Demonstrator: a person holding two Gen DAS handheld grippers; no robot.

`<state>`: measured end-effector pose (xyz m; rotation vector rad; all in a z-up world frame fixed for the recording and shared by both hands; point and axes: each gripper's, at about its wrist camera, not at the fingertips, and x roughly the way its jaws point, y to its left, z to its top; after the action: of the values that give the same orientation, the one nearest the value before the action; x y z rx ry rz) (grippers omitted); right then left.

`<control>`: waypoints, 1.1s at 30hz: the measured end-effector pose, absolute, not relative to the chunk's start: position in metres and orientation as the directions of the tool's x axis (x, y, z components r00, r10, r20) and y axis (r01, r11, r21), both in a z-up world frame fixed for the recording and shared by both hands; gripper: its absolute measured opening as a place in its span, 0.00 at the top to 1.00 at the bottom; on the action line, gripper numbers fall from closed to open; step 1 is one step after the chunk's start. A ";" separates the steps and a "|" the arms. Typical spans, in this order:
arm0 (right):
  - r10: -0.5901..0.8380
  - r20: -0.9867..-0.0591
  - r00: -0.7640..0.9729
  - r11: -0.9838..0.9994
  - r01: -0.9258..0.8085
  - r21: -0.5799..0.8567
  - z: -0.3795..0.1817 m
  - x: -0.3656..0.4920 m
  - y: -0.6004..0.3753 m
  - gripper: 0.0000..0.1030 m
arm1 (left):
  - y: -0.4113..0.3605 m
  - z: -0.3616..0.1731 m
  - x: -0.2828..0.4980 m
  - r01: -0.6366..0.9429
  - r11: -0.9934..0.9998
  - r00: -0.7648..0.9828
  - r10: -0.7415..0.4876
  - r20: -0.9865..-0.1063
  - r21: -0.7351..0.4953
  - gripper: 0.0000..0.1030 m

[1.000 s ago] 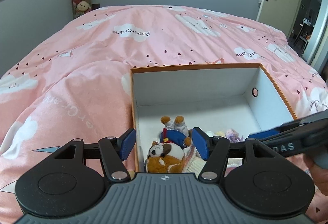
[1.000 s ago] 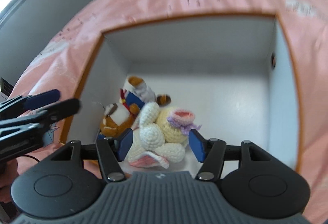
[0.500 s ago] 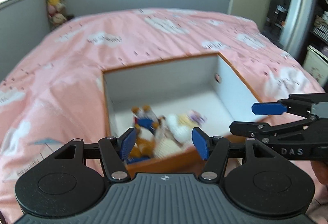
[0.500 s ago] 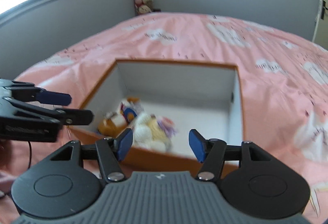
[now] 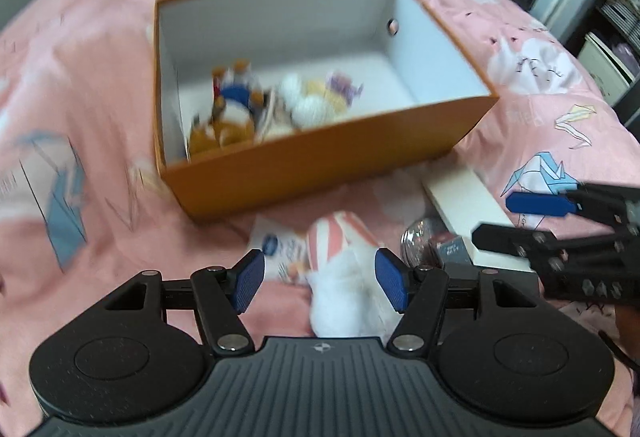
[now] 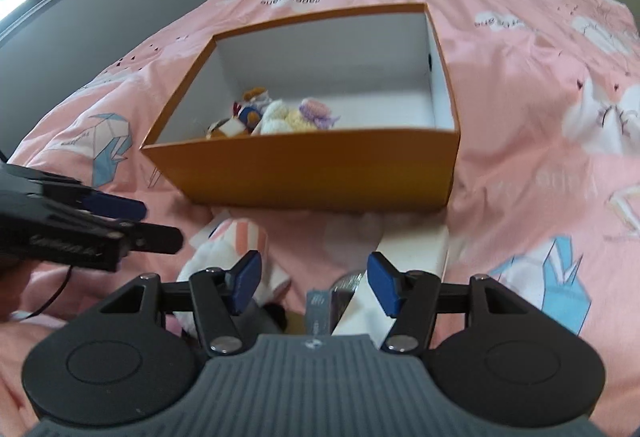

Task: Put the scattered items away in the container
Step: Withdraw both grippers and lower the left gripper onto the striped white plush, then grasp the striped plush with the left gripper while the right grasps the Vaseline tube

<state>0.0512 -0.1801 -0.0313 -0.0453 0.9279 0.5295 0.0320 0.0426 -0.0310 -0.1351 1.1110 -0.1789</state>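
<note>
You've got two toys in the box (image 5: 328, 165) already and both your left gripper (image 5: 318, 279) and right gripper (image 6: 314, 283) are apart and empty, so drop onto the plush (image 5: 344, 277) just in front of the box next.

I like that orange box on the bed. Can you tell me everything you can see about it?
The orange box looks like stiff card, orange outside and white inside, with no lid on. One side wall has a small round hole. It sits upright on the pink bed cover. Soft toys lie bunched in one near corner; the rest of its floor is bare. Neither gripper touches it.
</note>
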 end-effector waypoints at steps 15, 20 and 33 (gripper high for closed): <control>0.369 -0.812 0.452 0.876 -0.461 0.141 -0.045 0.061 -0.166 0.40 | 0.027 -0.068 0.072 -0.025 0.969 0.296 -0.227 -0.928 -0.245 0.25; 0.362 -0.823 0.437 0.877 -0.459 0.142 -0.050 0.069 -0.166 0.40 | 0.021 -0.076 0.079 -0.033 0.971 0.266 -0.220 -0.939 -0.237 0.18; 0.341 -0.837 0.428 0.887 -0.441 0.136 -0.054 0.076 -0.171 0.40 | 0.025 -0.081 0.074 -0.063 0.956 0.250 -0.263 -0.932 -0.287 0.33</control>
<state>0.0765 -0.1714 -0.0543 -0.1097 1.0177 0.4896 0.0742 0.0249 -0.0809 -0.2901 1.3164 -0.1388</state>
